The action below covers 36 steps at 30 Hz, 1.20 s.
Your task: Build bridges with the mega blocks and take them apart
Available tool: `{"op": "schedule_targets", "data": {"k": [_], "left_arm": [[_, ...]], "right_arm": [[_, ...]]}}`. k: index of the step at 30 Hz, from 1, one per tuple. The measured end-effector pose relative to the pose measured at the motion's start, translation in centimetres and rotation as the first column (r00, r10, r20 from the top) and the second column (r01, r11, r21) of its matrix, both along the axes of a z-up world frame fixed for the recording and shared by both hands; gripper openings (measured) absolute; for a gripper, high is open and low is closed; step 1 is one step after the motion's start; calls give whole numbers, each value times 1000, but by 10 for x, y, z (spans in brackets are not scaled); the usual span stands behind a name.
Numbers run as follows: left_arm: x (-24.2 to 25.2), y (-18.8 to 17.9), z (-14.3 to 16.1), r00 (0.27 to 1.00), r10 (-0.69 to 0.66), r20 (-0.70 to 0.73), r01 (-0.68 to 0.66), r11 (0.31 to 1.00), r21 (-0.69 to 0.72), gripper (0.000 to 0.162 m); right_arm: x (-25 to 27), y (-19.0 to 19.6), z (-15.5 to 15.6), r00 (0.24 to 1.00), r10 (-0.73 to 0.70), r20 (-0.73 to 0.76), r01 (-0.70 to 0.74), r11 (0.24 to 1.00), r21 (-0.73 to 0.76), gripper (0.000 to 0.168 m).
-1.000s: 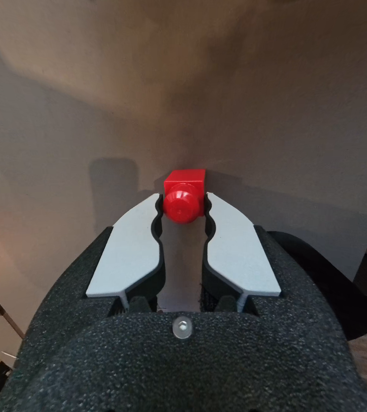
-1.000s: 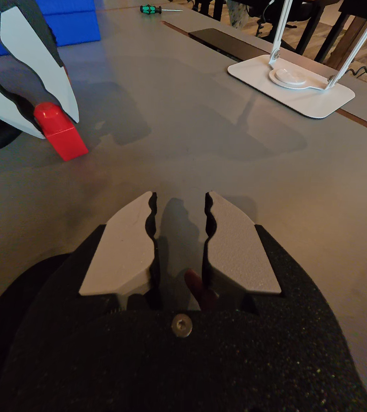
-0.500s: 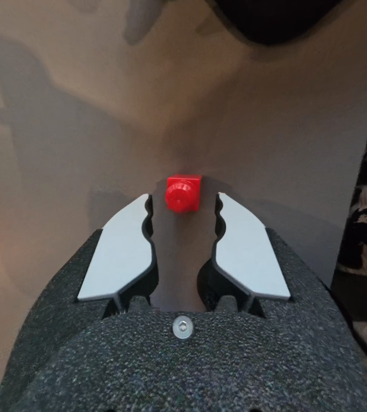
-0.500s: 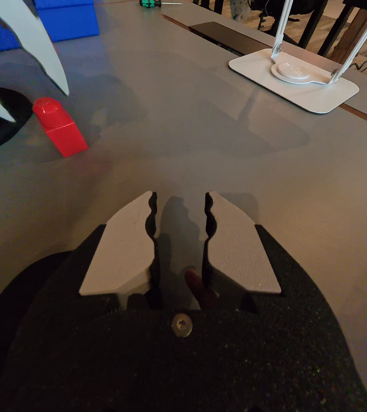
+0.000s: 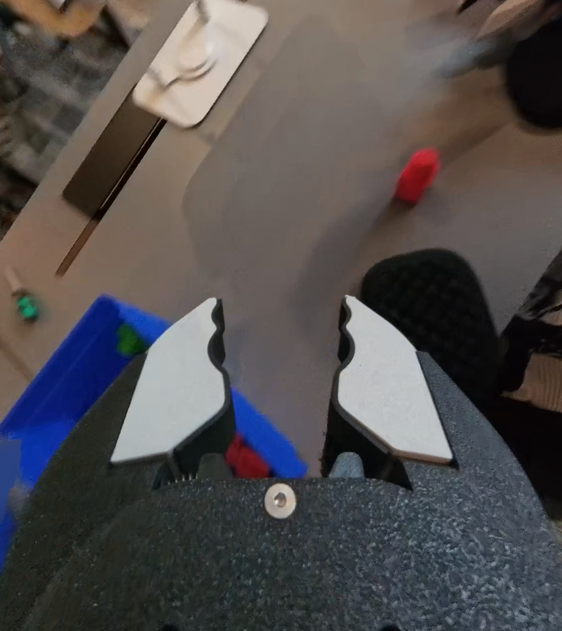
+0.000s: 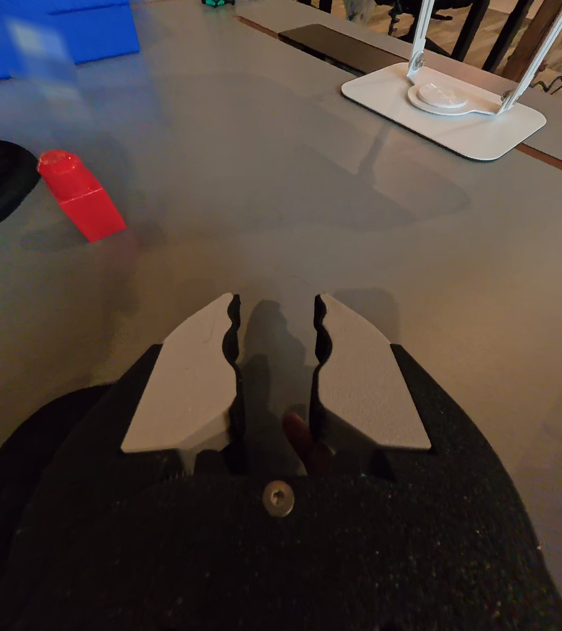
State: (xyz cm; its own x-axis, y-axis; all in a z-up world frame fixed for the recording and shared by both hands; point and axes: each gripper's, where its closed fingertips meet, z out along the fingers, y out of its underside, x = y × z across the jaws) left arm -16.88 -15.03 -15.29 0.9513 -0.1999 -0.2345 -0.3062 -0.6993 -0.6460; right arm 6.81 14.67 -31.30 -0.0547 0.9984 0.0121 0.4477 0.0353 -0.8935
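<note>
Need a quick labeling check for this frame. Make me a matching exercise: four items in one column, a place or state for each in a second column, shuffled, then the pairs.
Items
1. red block
2. blue bin
3. left gripper
4. white stand base

Places or states
A. open and empty, above the bin's edge
B. on the far side of the table, bearing two thin white struts
C. standing alone on the grey table, stud up
D. holding a green and a red piece inside

Pairs: 1-C, 2-D, 3-A, 4-B
</note>
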Motion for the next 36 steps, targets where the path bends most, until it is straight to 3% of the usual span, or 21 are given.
{"op": "schedule_targets", "data": {"k": [5, 9, 12, 22, 27, 31, 36], "left_arm": [[-67, -84, -6, 972, 232, -43, -235, 970, -65, 61], [-106, -139, -39, 932, 351, -89, -361, 917, -170, 59], [-120, -158, -65, 919, 390, -49, -392, 897, -205, 55], [-139, -151, -137, 867, 474, 156, -415, 858, -303, 52], [-139, -140, -154, 821, 509, 257, -416, 843, -341, 55], [-145, -134, -158, 803, 537, 258, -432, 823, -369, 56], [-139, -124, -164, 842, 485, 236, -367, 836, -408, 59]], "right_arm": [[0, 3, 0, 1000, -15, -6, 15, 1000, -19, 42], [-1, 6, 1, 1000, -29, -5, 29, 999, -32, 42], [-2, 8, 0, 999, -35, -5, 35, 999, -36, 42], [-4, 15, -16, 995, -61, 75, 61, 998, -3, 42], [-3, 17, -20, 994, -60, 95, 60, 998, 8, 42], [-3, 15, -20, 995, -45, 93, 43, 999, 27, 42], [-2, 15, -15, 996, -45, 76, 42, 998, 39, 42]]}}
